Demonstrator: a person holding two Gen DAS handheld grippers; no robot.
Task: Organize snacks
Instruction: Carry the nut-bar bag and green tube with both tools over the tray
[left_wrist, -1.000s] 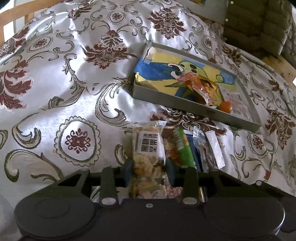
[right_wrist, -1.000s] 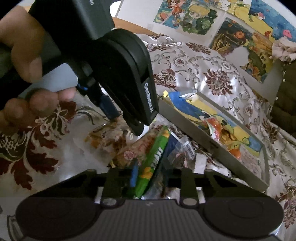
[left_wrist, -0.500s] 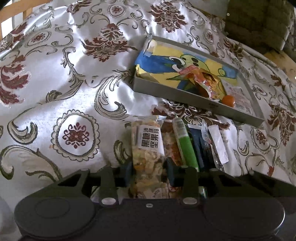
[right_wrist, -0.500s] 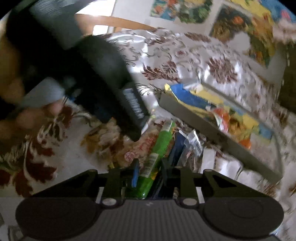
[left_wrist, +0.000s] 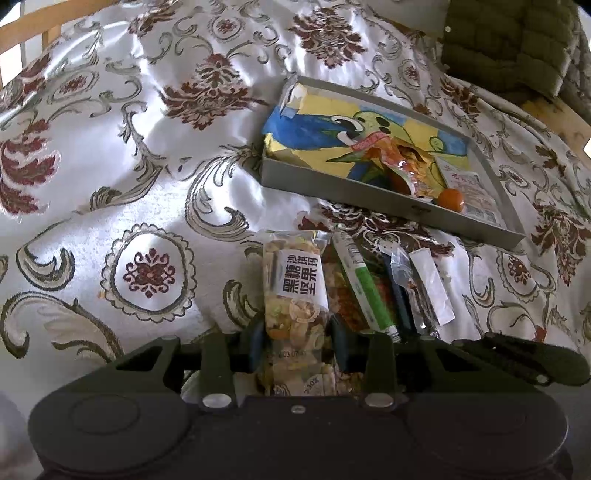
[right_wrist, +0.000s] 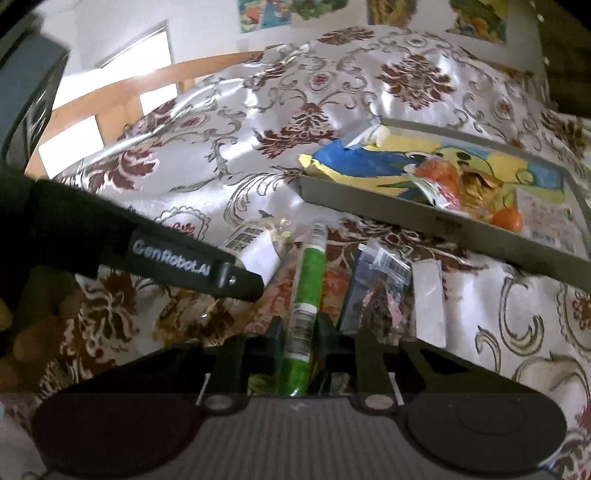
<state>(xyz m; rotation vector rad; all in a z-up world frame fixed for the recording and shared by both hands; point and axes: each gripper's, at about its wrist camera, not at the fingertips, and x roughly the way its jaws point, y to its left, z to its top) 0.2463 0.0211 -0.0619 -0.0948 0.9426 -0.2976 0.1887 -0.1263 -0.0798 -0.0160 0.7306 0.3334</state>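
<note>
Surface: a shiny white cloth (left_wrist: 147, 155) with maroon and grey scrollwork lies under both your tongs.
Left tongs: your left gripper (left_wrist: 297, 345) is clamped on the clear nut-mix packet (left_wrist: 295, 295) with the white label; its blue pads press the packet's two sides and the packet runs straight ahead from them.
Right tongs: your right gripper (right_wrist: 299, 341) has the green stick packet (right_wrist: 308, 291) between its fingers, and the jaws are closing on it; the pads sit right against its sides.
Just beside: to the right of the green stick packet lie a dark blue packet (right_wrist: 356, 288), a clear crinkled packet (right_wrist: 384, 280) and a white sachet (right_wrist: 428, 299), all on the cloth.
Other tongs: your left gripper's dark body crosses the right wrist view from the left, above the nut-mix packet.
Ahead: the grey tray (left_wrist: 369, 194) lies beyond the loose snacks, apart from them.
In the tray: a painted paper liner (left_wrist: 332, 136), an orange wrapper (left_wrist: 402, 162), a small orange ball (left_wrist: 450, 199) and a pale flat packet (left_wrist: 469, 188).
</note>
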